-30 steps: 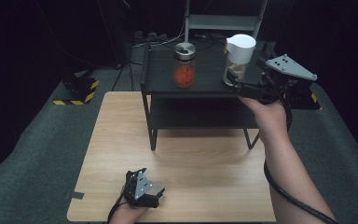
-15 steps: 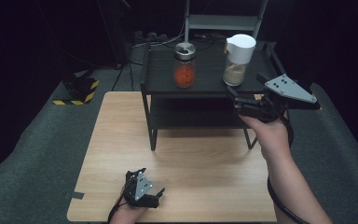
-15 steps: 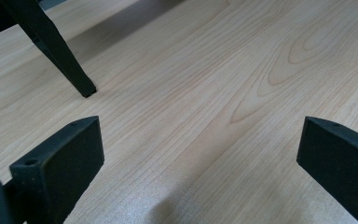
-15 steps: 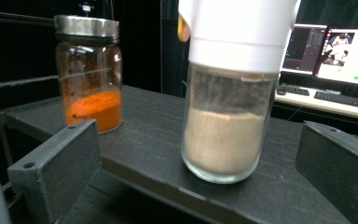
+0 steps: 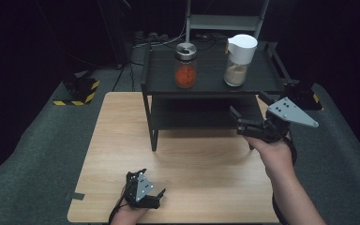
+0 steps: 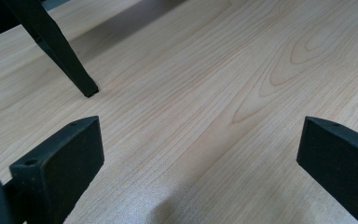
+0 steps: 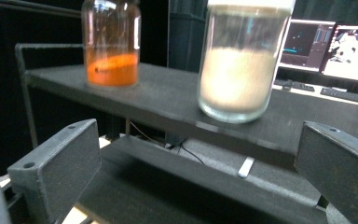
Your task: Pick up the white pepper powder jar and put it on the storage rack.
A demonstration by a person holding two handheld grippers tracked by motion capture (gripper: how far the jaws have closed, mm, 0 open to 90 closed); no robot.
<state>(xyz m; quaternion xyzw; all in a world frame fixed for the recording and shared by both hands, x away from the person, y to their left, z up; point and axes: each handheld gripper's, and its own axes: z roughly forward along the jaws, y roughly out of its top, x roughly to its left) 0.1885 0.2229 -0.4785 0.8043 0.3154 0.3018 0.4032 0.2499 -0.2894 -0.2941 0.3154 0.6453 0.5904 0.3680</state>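
1. The right gripper (image 5: 243,123) has drawn back from the white-lidded jar (image 5: 239,60) on the top shelf (image 5: 206,82); a second ago it was up beside that jar, and now it is nearer and lower, in front of the shelf's right end.
2. Its jaws stand wide apart with nothing between them; whether they touched the jar earlier is hard to say from the small pictures.

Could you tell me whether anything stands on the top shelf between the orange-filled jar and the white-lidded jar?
Nothing does: in the high view, bare black shelf separates the orange-filled jar from the white-lidded jar.
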